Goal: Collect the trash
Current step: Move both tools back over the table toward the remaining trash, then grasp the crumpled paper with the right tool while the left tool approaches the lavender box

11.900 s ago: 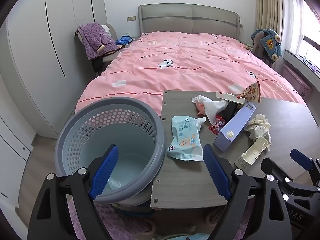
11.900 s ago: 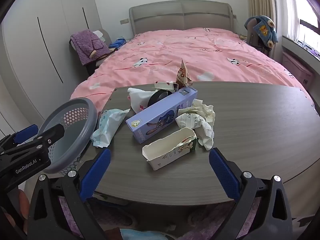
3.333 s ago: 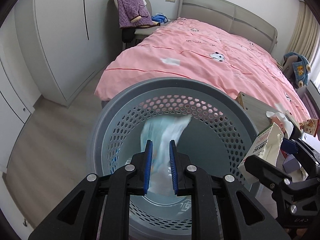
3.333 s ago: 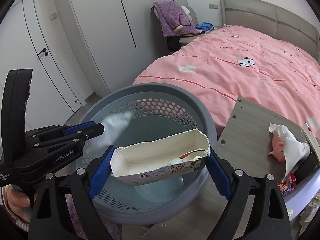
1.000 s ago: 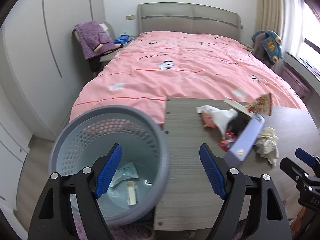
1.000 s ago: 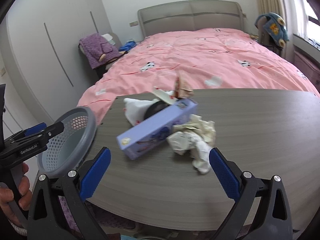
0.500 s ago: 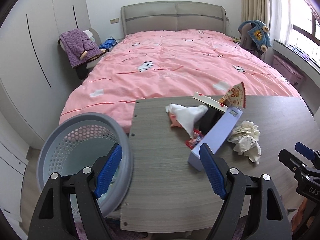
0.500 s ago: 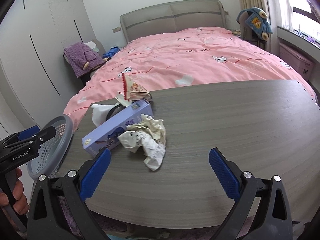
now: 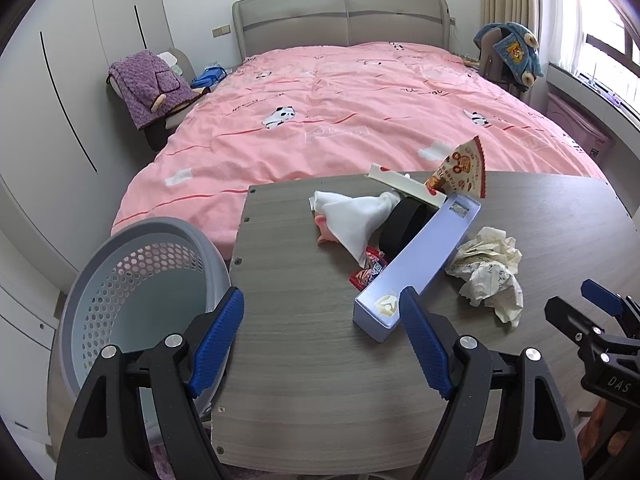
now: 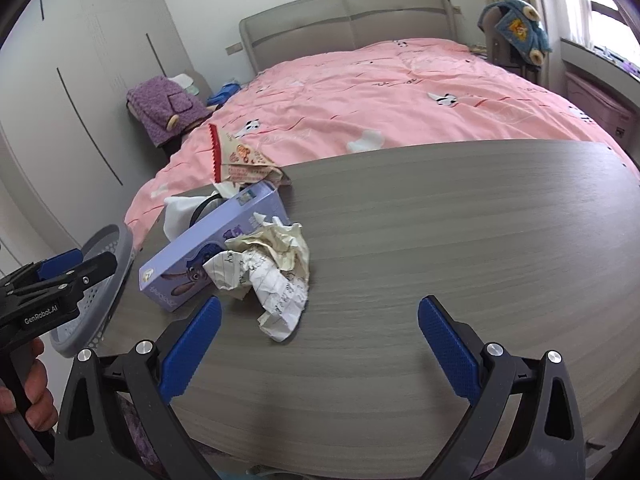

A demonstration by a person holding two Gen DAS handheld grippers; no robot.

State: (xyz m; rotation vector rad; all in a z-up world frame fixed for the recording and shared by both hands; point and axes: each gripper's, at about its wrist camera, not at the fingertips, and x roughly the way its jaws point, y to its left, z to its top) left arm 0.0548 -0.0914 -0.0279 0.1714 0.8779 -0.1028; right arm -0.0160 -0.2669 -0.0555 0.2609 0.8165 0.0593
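A pile of trash lies on the grey wooden table (image 9: pixel 304 344): a long purple box (image 9: pixel 420 264) (image 10: pixel 208 248), crumpled paper (image 9: pixel 488 268) (image 10: pixel 272 268), a white cloth with a pink toy (image 9: pixel 352 220), a red wrapper (image 9: pixel 370 272) and a pizza-print snack bag (image 9: pixel 460 172) (image 10: pixel 240 160). A grey perforated basket (image 9: pixel 132 300) (image 10: pixel 100 292) stands off the table's left edge. My left gripper (image 9: pixel 320 340) is open and empty, over the table's near left, just short of the box end. My right gripper (image 10: pixel 316 348) is open and empty, just right of the paper.
A bed with a pink duvet (image 9: pixel 352 112) lies right behind the table. A chair with a purple garment (image 9: pixel 148 84) stands by the wardrobe on the left. A chair with a blue cushion (image 9: pixel 512 52) stands by the window at right.
Both grippers have swung right from the basket toward the table and come nearer the trash pile. They stay open and empty.
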